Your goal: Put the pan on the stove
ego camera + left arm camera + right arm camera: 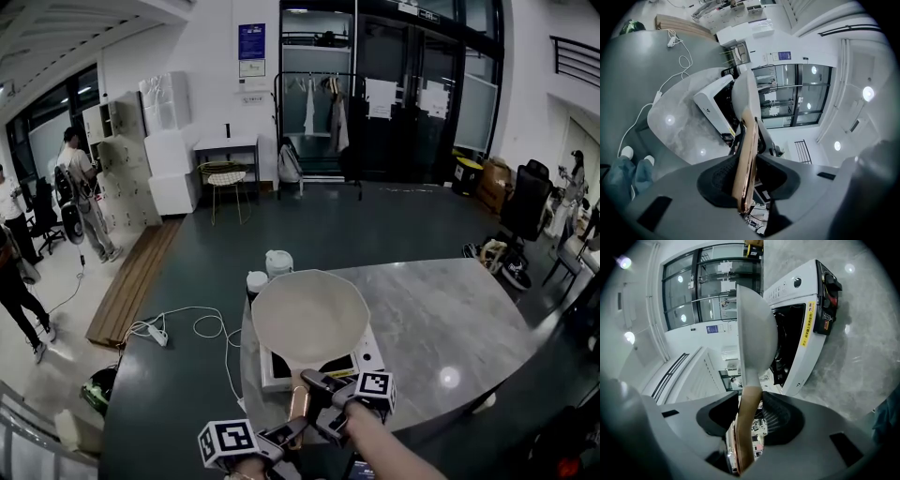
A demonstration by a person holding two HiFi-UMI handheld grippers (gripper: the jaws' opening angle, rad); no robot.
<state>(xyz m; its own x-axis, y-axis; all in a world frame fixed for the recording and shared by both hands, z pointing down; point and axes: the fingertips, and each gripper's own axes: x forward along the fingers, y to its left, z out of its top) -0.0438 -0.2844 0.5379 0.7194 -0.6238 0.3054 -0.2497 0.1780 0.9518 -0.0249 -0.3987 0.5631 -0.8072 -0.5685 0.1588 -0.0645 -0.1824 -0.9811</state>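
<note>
The pan [309,319] is wide and pale, and its inside shows only a plain, smooth bottom. It hangs over the white stove [368,356] and covers most of the black top; I cannot tell if it touches the stove. Its brown handle [298,403] points back at the person. The left gripper [286,433] has its jaws closed on the end of the handle, and the right gripper [323,384] has its jaws closed on the handle closer to the pan. Just behind the pan stand a jar [257,281] and a jug [278,262], both with white lids on, so what is in them is hidden. The stove sits close to the left edge of the grey table [441,319], and the table top runs wide to the right. Past the left edge a white cable [187,323] lies on the floor [187,394]
</note>
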